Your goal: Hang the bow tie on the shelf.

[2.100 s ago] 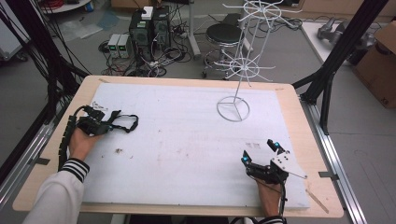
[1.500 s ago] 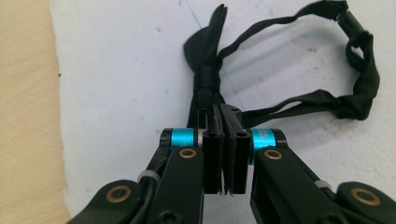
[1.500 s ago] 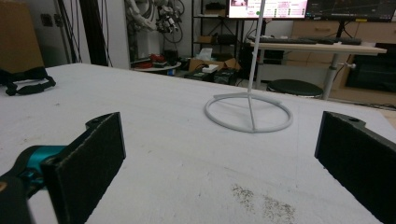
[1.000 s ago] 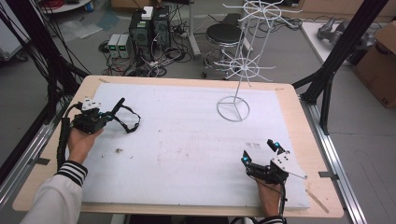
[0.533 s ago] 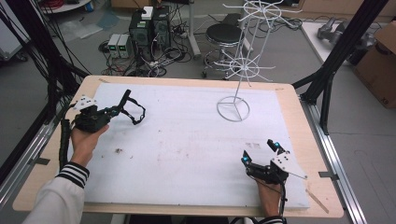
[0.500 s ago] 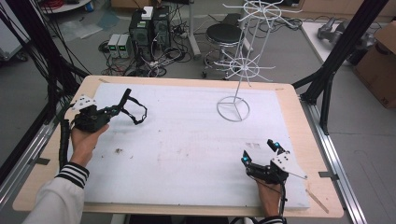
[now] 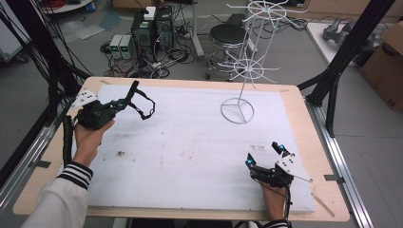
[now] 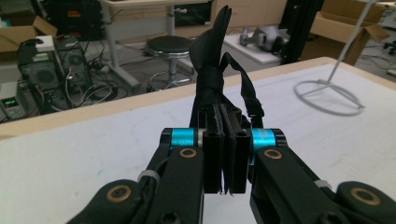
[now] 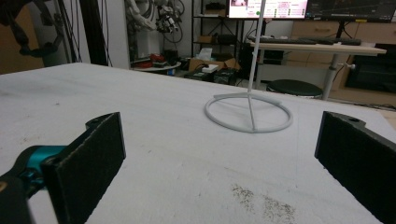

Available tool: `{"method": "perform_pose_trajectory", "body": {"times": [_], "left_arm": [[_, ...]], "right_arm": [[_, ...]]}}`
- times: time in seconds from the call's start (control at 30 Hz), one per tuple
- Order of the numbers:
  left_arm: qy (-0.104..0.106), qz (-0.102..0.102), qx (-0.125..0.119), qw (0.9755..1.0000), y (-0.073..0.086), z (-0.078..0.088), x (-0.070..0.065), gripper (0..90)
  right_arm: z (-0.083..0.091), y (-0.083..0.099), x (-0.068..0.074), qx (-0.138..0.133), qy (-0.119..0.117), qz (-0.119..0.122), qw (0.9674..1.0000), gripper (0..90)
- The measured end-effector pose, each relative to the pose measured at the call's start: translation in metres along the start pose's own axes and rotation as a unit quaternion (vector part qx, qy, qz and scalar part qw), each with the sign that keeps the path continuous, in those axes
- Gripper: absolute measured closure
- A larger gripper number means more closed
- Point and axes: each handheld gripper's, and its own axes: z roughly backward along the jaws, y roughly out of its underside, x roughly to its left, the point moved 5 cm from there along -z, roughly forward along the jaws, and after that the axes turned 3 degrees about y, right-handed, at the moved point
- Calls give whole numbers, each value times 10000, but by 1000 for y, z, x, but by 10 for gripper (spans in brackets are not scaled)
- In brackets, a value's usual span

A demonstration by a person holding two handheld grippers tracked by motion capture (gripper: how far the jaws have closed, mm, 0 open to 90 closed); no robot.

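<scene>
Straps (image 7: 142, 102) of a black band dangle from the left hand-held gripper (image 7: 124, 100), pinched and lifted clear of the bench (image 7: 190, 142), likely for hanging on the wire rack (image 7: 247, 71). Right hand-held gripper (image 7: 264, 154) rests spread, empty, waiting near the front edge.

Left tongs (image 8: 223, 154): black body, cyan collars, brass-ringed screws, zip ties on both arms. Right tongs (image 7: 264, 156): black, cyan tips, black cable, grey three-cornered plate (image 7: 288, 166). Left sleeve (image 7: 57, 202) at 7 o'clock: white, black-striped cuff.
</scene>
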Motion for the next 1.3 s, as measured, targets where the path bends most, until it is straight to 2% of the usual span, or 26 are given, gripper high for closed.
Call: {"method": "perform_pose_trajectory", "body": {"times": [0.23,0.57,0.67,0.73,0.9,1.17,1.3], "left_arm": [[347,-86,-151,9992,-19,-10,-20,873],[822,-206,-349,9958,-47,-28,-53,873],[937,-310,-355,9945,-55,-35,-65,873],[1023,-304,-369,9936,-58,-39,-73,873],[1130,-418,-325,9922,-63,-50,-88,873],[1445,-524,-394,9873,-80,-70,-115,873],[1536,-589,-411,9855,-85,-79,-128,873]], "right_arm": [[0,0,0,-6,-14,-7,10000,7],[0,0,1,18,-18,-17,10000,7],[0,0,1,14,-7,1,10000,7],[0,0,1,9,-4,11,10000,7],[0,0,1,13,-2,2,10000,7],[0,0,1,-4,-27,4,10000,7],[1,0,2,-46,-30,46,10000,6]]}}
